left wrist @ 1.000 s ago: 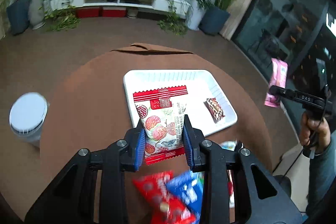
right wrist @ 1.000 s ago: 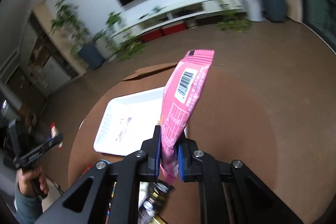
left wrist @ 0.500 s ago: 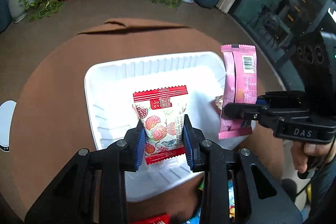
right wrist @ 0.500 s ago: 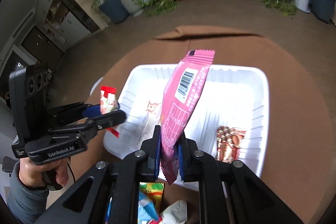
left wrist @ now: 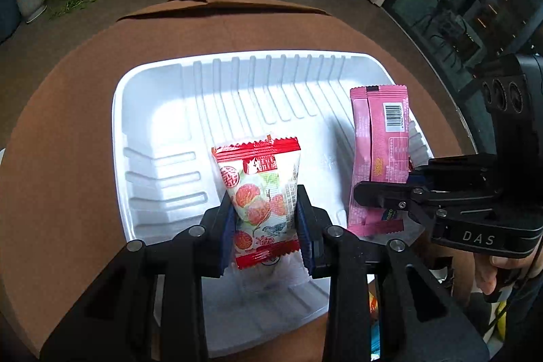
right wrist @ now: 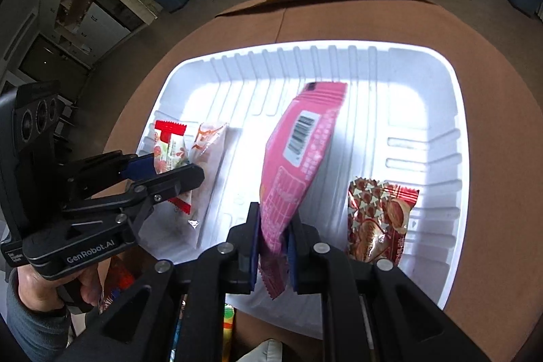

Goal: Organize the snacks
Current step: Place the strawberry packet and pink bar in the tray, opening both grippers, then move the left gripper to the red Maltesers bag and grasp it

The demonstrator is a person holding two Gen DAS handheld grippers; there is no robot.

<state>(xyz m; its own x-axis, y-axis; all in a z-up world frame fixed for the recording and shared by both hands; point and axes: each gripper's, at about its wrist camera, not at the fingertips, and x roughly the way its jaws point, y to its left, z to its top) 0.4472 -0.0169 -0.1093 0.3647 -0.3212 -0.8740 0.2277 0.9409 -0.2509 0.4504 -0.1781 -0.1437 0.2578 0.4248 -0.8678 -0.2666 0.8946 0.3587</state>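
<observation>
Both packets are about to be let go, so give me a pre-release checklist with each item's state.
1. Left tongs gripping the red-and-white snack packet: ok.
2. Right tongs gripping the pink snack packet: ok.
3. Both packets over the white tray: ok.
4. Bare tray floor left for them: ok.
5. Pink packet clear of the brown packet lying in the tray: ok.
6. Packets low enough to touch the tray floor: cannot tell.
</observation>
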